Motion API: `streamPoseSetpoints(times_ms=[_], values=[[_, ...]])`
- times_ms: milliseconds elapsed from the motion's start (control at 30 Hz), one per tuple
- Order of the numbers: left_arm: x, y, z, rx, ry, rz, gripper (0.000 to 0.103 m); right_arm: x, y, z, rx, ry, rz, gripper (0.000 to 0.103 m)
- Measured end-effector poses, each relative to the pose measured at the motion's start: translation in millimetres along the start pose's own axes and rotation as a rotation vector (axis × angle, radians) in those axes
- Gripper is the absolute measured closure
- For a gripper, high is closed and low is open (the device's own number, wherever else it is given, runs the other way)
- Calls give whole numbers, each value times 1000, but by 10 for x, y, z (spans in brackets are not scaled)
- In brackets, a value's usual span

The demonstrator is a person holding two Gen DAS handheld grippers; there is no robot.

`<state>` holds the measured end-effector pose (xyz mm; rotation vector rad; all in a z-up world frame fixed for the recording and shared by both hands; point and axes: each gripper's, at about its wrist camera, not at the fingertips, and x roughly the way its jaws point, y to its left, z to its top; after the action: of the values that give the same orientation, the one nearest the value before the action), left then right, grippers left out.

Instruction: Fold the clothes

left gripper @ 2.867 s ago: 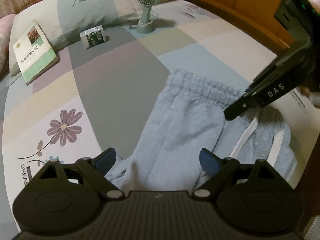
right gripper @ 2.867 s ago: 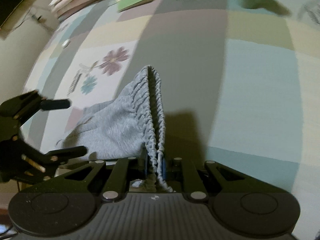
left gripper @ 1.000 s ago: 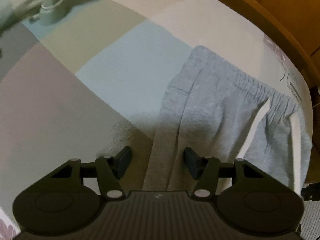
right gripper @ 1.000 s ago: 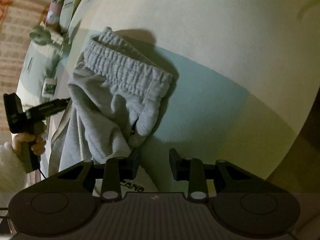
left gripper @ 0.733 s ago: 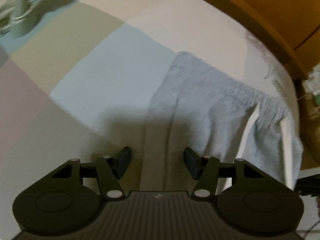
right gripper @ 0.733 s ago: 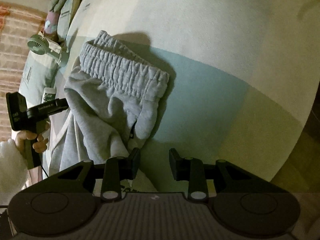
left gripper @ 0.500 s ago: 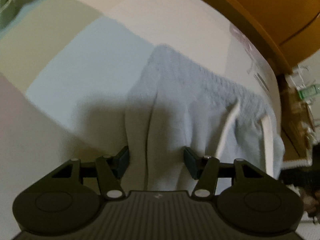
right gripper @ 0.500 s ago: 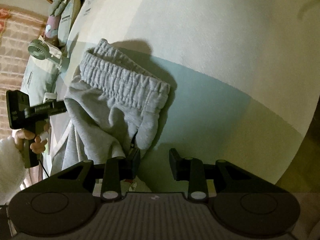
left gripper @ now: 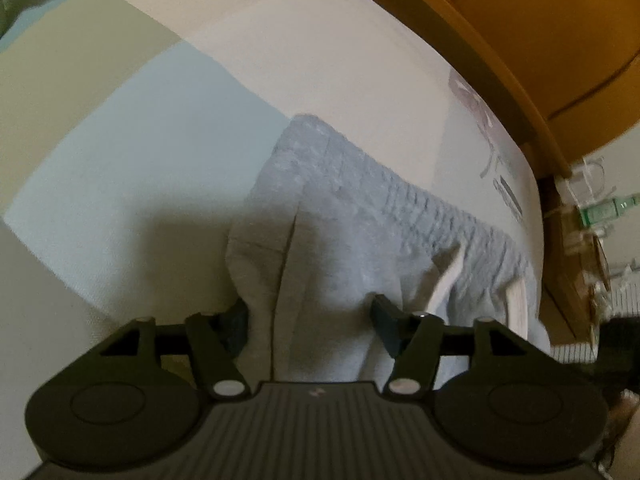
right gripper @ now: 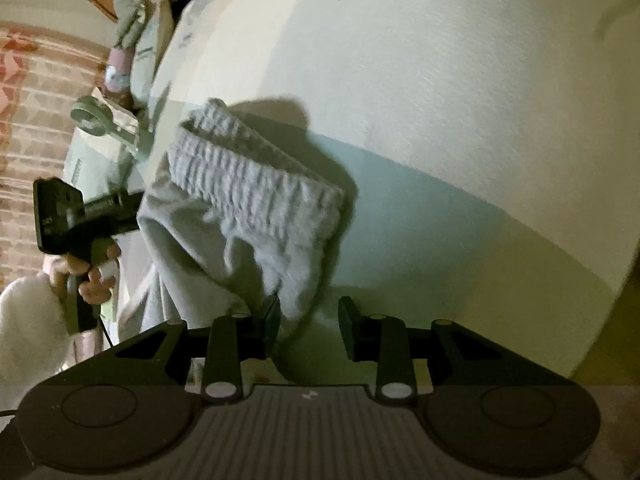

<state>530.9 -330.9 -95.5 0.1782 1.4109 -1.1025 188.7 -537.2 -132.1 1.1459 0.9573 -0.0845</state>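
Grey fleece sweatpants [left gripper: 360,240] lying bunched on the pastel patchwork bedsheet [left gripper: 140,140] | left gripper [left gripper: 310,326] gaping, straddling cloth | right gripper [right gripper: 308,322] gaping (pocket lining hanging between) | risk: pinching one layer, fold skewing.

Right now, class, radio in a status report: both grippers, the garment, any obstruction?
Left gripper open, astride grey sweatpants. Right gripper open, sweatpants fold at its left finger. Sweatpants bunched on bedsheet, waistband up. Nothing in the way.

Bed [right gripper: 460,100] covered by pastel colour-block sheet printed DREAMCITY, grey sweatpants [right gripper: 256,200] lay crumpled on it, small fan [right gripper: 96,120] farther off
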Motion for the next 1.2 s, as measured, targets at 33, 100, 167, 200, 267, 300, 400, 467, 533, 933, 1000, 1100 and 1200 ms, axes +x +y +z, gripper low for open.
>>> streamPoseSetpoints(times_ms=[33, 100, 167, 200, 267, 300, 400, 467, 533, 933, 1000, 1100, 1200], values=[[-25, 55, -61, -29, 12, -14, 58, 19, -3, 11, 2, -5, 5, 67], [-83, 164, -196, -74, 31, -38, 66, 56, -8, 32, 6, -15, 15, 66], [-99, 225, -258, -84, 36, -42, 71, 80, -86, -47, 49, -15, 48, 66], [-88, 253, -245, -90, 37, -43, 78, 83, -123, -89, 67, -27, 64, 66], [-52, 266, -167, -89, 48, -51, 78, 87, -195, -172, 100, -57, 95, 67], [-28, 237, -122, -71, 52, -49, 79, 115, -206, -159, 116, -67, 109, 67], [5, 168, -58, -36, 51, -39, 79, 237, -151, -58, 123, -96, 142, 67], [0, 140, -73, -33, 39, -28, 83, 340, -48, -10, 91, -110, 138, 68], [-17, 126, -110, -46, 25, -6, 93, 355, 50, -16, 57, -113, 91, 77], [-400, -158, 243, 158, 7, 244, 96, -281, 252, 200, -39, -217, -151, 90], [-445, -190, 362, 183, -1, 277, 96, -385, 244, 270, -45, -240, -186, 90], [-384, -302, 567, 237, -8, 311, 96, -473, 250, 372, -50, -258, -235, 91], [-345, -365, 686, 279, -11, 329, 96, -520, 261, 412, -77, -278, -288, 91]])
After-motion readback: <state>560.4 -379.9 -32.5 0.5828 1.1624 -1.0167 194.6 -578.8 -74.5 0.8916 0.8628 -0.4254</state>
